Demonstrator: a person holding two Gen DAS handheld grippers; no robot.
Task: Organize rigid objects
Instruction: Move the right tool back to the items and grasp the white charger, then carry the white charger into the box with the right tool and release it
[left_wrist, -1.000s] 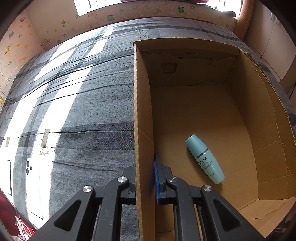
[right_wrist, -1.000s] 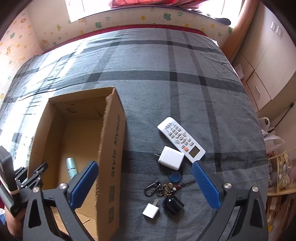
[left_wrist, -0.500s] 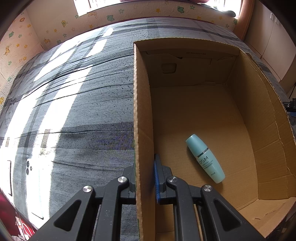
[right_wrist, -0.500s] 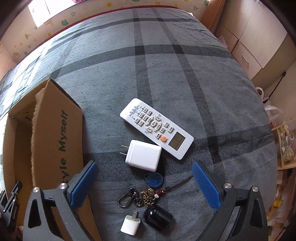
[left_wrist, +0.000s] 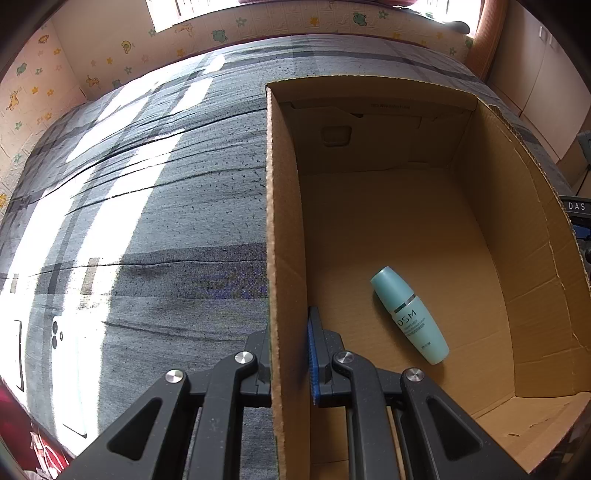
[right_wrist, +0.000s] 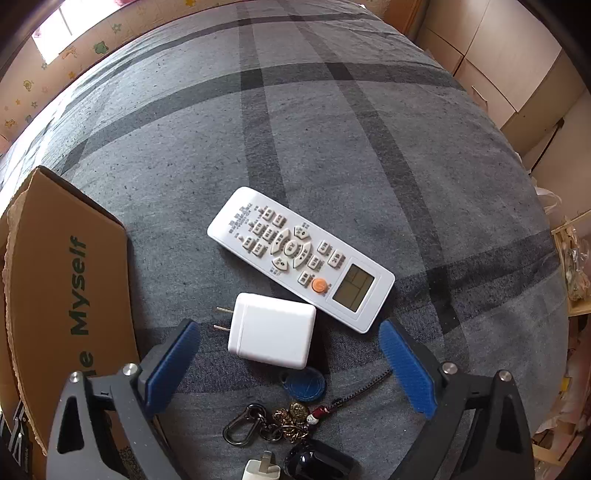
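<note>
Left gripper (left_wrist: 290, 354): clamping fully closed on the near side wall of the open brown cardboard box (left_wrist: 284, 229), one pad outside, one inside; steadying the box on the bed.
Right gripper (right_wrist: 290, 363): hovering nose-down over the loose items, jaws wide but closing; blue pads straddling the white square plug-in charger (right_wrist: 272, 335), not yet pressing on it.
Nearest items, right view: small white plug adapter (right_wrist: 258, 470) and glossy black rounded object (right_wrist: 317, 466) lying at the bottom edge; metal key ring with carabiner and charms (right_wrist: 273, 424) and blue round key fob (right_wrist: 306, 384) lying just behind, the fob touching the charger's near edge.
Middle: white rectangular remote control with orange button (right_wrist: 301, 256) lying diagonally, just beyond the charger, one corner reaching close to the right pad.
Box contents: teal cylindrical plastic bottle (left_wrist: 408, 315) lying on its side on the box floor.
Far: grey plaid bed cover (right_wrist: 332, 129) stretching away to the wall.
Risk, pinching: catching the fob or the remote corner together with the charger, dragging them along.
Risk, slipping: smooth charger body twisting out if gripped off-centre or across the prongs.
Risk, box: wall buckling or box tipping under the left clamp on soft bedding.
</note>
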